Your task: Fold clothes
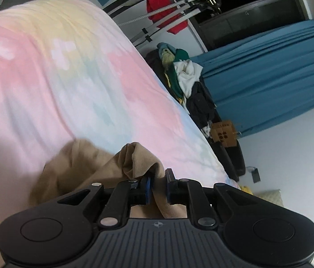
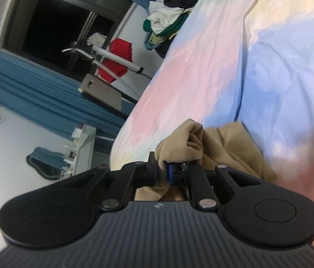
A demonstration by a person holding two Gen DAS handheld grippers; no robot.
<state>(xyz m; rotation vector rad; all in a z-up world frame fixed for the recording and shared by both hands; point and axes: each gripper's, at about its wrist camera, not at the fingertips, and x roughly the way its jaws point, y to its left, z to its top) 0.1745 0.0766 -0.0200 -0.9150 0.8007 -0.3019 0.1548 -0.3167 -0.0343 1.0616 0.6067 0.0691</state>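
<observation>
Pinching tan garment [image 1: 72, 169] — both claws; clothes pile [image 1: 181, 73], perhaps laundry, beside bed [image 1: 67, 71].

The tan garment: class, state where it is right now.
In both wrist views the tan garment lies low and central on the pastel bedspread, one bunched edge pinched by the left gripper, another by the right gripper.

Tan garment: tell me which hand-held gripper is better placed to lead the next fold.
Neither, as far as I can judge. The left hand-held gripper and the right hand-held gripper each pinch a bunched edge of the tan garment over the pastel bedspread, so both should move together.
</observation>
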